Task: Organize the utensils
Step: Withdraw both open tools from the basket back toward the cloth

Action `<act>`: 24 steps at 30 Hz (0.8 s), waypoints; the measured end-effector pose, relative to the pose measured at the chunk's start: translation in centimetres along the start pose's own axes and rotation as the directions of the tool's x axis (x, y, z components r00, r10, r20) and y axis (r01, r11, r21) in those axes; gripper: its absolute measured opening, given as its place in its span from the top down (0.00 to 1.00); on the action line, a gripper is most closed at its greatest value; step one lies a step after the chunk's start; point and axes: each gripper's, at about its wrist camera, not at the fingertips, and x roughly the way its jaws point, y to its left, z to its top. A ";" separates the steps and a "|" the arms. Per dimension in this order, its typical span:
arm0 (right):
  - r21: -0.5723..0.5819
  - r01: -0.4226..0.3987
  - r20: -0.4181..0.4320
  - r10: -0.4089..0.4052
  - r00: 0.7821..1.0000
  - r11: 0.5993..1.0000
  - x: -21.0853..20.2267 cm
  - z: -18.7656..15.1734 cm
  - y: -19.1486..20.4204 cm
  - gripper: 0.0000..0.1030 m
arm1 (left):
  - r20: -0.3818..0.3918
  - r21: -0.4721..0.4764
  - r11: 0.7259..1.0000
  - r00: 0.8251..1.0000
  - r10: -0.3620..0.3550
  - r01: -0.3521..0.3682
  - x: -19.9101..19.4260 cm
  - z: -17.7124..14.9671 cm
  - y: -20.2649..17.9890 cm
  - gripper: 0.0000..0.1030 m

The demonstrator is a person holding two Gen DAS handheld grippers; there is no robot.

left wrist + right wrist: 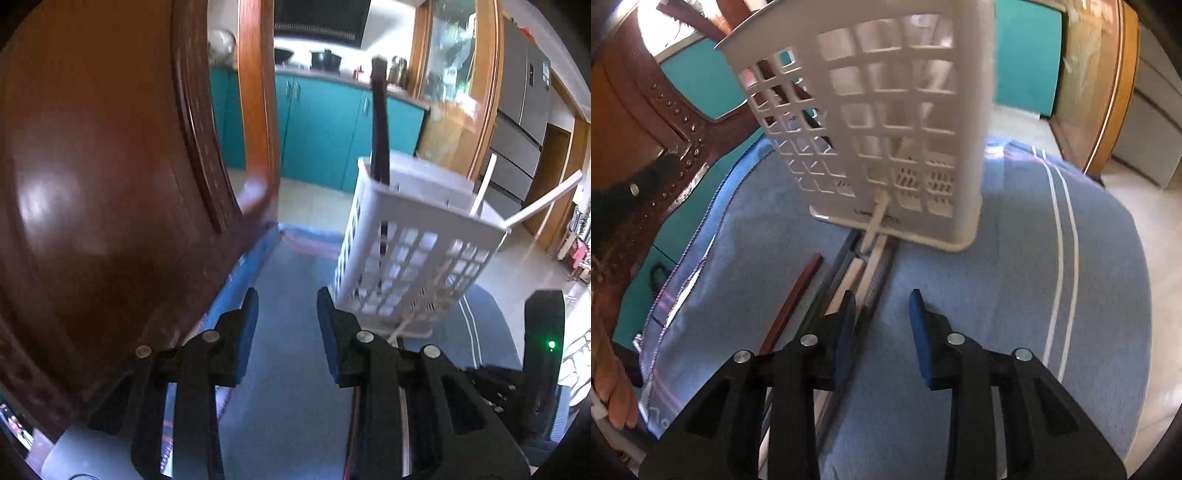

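A white slotted utensil basket (pixel 410 236) stands upright on a blue cloth; it also fills the top of the right wrist view (pixel 886 110). A dark brown utensil handle (pixel 380 125) and white chopsticks (pixel 539 201) stick out of its top. Loose chopsticks lie on the cloth before the basket: a brown one (pixel 796 295), and white and dark ones (pixel 860 266). My left gripper (pixel 288 325) is open and empty, just left of the basket's base. My right gripper (pixel 882 325) is open and empty above the loose chopsticks.
A brown wooden chair back (pixel 103 184) stands close on the left; it also shows in the right wrist view (pixel 665 122). The blue cloth (pixel 1015 295) covers a round table with floor beyond its edge. Teal cabinets (pixel 321 129) are behind.
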 end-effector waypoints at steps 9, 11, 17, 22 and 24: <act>0.037 0.054 -0.078 -0.051 0.996 0.998 -0.6 -0.3 -1.1 0.88 | -0.044 0.080 0.997 0.999 0.027 -0.023 0.5 -1.7 -0.1 0.62; 0.096 0.052 -0.072 -0.046 0.996 0.994 -1.1 -0.5 -2.8 0.88 | -0.050 0.086 0.996 0.999 0.019 -0.014 0.5 -1.7 -0.6 0.62; 0.272 -0.068 0.142 0.030 0.989 0.960 -7.2 1.1 -8.4 0.73 | -0.043 0.091 0.996 0.999 0.010 -0.006 0.5 -1.1 -1.5 0.56; 0.387 -0.259 0.438 0.071 0.896 0.885 -11.8 6.6 -13.4 0.70 | -0.056 0.088 0.996 0.998 0.008 -0.003 0.9 -0.8 -2.1 0.52; 0.342 -0.303 0.473 0.115 0.873 0.890 -11.8 8.8 -13.7 0.68 | -0.065 0.088 0.996 0.998 0.009 -0.003 1.1 -0.8 -2.2 0.51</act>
